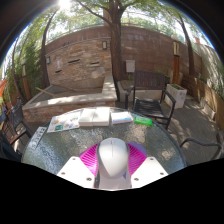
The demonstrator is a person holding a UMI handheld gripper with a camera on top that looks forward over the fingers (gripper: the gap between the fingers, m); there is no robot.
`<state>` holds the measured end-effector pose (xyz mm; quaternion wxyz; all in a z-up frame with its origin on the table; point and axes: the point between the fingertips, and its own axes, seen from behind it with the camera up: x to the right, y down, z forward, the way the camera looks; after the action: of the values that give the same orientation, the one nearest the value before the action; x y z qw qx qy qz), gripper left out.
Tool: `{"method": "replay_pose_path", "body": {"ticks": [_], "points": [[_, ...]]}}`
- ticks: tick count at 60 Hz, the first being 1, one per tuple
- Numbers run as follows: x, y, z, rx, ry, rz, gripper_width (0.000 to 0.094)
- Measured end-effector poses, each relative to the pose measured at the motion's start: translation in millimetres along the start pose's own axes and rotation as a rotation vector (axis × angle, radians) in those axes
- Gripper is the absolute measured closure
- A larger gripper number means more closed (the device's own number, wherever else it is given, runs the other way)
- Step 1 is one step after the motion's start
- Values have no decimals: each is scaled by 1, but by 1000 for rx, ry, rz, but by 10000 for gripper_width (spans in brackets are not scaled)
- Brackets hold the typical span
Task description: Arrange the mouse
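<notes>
White and rounded, the mouse (113, 157) sits between the fingers of my gripper (113, 166), its long axis running straight ahead along them; magenta pads (92, 156) flank it at either side, and I cannot tell whether both press on it or merely bracket it; beyond the fingers a glass patio table (60, 145) stretches out, papers (82, 119) lying well ahead to the left; I judge the coming move turns on where along that forward line the mouse gets set.
</notes>
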<state>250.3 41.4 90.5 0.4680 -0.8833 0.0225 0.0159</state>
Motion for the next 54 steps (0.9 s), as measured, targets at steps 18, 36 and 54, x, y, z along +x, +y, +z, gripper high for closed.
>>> {"method": "replay_pose_path", "body": {"ticks": [18, 36, 54], "points": [[7, 82, 56, -150, -18, -19, 413], [9, 41, -13, -141, 70, -57, 93], [-14, 1, -168, -59, 156, -49, 95]]}}
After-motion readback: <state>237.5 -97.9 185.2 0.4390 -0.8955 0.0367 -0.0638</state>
